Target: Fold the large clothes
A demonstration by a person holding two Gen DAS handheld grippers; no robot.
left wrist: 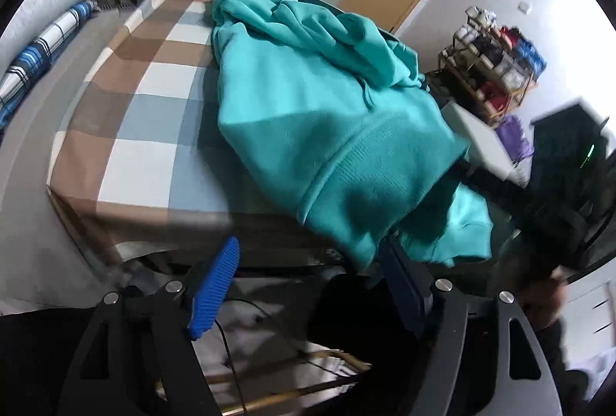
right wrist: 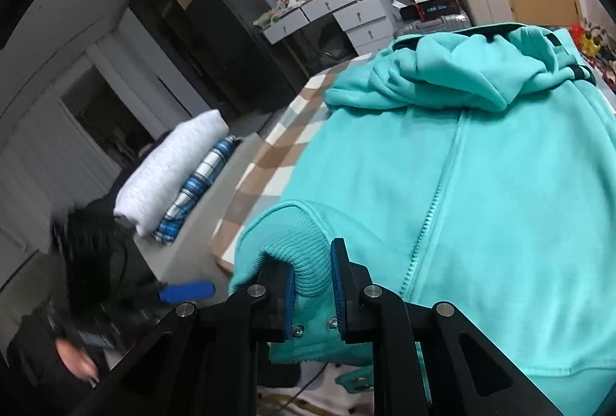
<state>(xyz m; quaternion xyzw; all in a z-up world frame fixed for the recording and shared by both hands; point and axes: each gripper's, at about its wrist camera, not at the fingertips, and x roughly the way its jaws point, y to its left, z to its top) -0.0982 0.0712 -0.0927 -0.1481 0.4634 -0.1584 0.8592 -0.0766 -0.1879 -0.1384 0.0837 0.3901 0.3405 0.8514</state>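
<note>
A teal zip hoodie [left wrist: 315, 116] lies crumpled on the checked tablecloth [left wrist: 127, 100], hood at the far end and ribbed hem hanging over the near edge. My left gripper [left wrist: 308, 269] stands open below that edge; its blue pad [left wrist: 213, 285] is clear of the cloth, and the hem hangs just by its dark right finger. In the right wrist view the hoodie [right wrist: 500, 185] fills the right side, and my right gripper [right wrist: 313, 285] is shut on its ribbed hem [right wrist: 304, 246]. At the lower left of that view, the left gripper's blue pad [right wrist: 186, 291] shows with a hand behind it.
A folded white cloth [right wrist: 173, 166] and a folded blue plaid cloth [right wrist: 200, 185] lie on the grey surface left of the table. Behind the table are white drawers [right wrist: 346, 15], a suitcase [right wrist: 431, 23] and a dark cabinet [right wrist: 215, 42]. A shoe rack [left wrist: 492, 62] is at the right.
</note>
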